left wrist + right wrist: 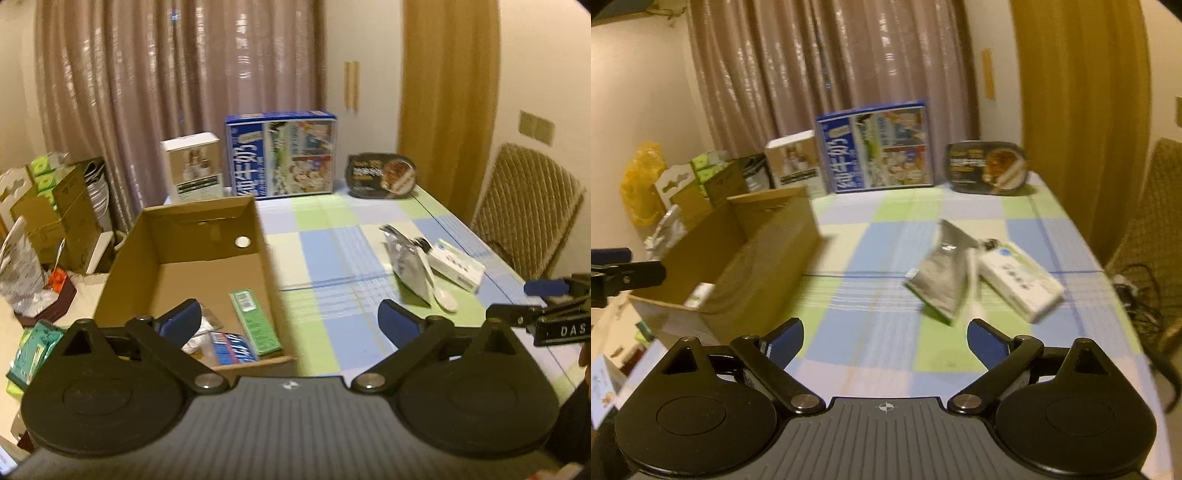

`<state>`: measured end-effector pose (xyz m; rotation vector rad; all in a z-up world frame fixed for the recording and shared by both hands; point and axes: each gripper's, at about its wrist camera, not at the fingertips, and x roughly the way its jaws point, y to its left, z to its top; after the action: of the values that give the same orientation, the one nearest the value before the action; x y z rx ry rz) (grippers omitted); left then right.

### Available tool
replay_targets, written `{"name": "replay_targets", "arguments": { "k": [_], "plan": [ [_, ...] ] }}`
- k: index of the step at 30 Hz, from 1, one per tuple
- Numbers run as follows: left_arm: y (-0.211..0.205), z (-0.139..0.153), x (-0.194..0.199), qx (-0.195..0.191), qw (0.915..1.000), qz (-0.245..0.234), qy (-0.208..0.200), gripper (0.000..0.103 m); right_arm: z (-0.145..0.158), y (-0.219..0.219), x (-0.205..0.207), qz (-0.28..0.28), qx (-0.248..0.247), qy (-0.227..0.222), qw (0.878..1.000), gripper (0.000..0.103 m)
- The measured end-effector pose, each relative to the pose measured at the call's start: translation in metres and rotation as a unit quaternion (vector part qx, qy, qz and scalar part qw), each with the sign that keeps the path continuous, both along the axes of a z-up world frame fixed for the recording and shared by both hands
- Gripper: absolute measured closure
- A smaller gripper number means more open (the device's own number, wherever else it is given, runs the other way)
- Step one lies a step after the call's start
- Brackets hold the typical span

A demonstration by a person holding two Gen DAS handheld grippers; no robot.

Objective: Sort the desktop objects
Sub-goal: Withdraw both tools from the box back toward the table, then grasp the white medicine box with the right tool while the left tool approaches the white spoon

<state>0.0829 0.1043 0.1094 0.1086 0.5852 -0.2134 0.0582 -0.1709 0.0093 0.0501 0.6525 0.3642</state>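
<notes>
An open cardboard box stands on the left of the checked tablecloth. In it lie a green carton, a blue-and-white pack and something white and crumpled. My left gripper hovers open over the box's near right corner, with nothing between its fingers. On the right of the table lie a silver pouch, a white carton and a white spoon. My right gripper is open and empty above the cloth, short of the pouch.
A blue printed carton, a small white box and a black meal tray stand along the table's far edge. A woven chair is at the right. Stacked boxes and bags crowd the left.
</notes>
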Motion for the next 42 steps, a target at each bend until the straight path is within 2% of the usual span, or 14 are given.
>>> {"name": "replay_targets", "arguments": {
  "k": [8,14,20,29,31,33,35,37,40,42],
  "plan": [
    [-0.061,-0.015,-0.003,0.012,0.9975,-0.066,0.021,0.001,-0.012,-0.053,-0.006,-0.055,0.007,0.019,0.998,0.009],
    [-0.094,-0.028,0.006,0.017,0.9946,-0.095,0.04,0.001,-0.016,-0.077,-0.003,-0.072,0.015,0.026,0.997,0.009],
    [-0.116,-0.037,0.018,0.026,0.992,-0.112,0.052,0.001,-0.023,-0.094,0.008,-0.078,0.019,0.031,0.996,0.009],
    [-0.157,-0.062,0.045,0.026,0.9884,-0.131,0.072,0.002,-0.034,-0.127,0.046,-0.075,-0.004,0.035,0.997,0.01],
    [-0.17,-0.07,0.053,0.028,0.987,-0.14,0.075,0.005,-0.039,-0.134,0.057,-0.071,-0.013,0.035,0.997,0.01],
    [-0.184,-0.08,0.061,0.021,0.9852,-0.15,0.081,0.008,-0.046,-0.14,0.069,-0.063,-0.02,0.039,0.997,0.012],
    [-0.198,-0.092,0.07,0.011,0.9855,-0.147,0.085,0.013,-0.054,-0.145,0.08,-0.049,-0.026,0.044,0.998,0.024],
    [-0.21,-0.104,0.078,0.006,0.9845,-0.149,0.093,0.019,-0.061,-0.148,0.09,-0.037,-0.033,0.044,0.998,0.029],
    [-0.229,-0.124,0.088,0.002,0.9835,-0.152,0.098,0.025,-0.069,-0.151,0.103,-0.018,-0.04,0.038,0.998,0.032],
    [-0.239,-0.136,0.092,0.0,0.9851,-0.145,0.092,0.024,-0.074,-0.152,0.114,-0.005,-0.046,0.038,0.998,0.032]
  ]
}}
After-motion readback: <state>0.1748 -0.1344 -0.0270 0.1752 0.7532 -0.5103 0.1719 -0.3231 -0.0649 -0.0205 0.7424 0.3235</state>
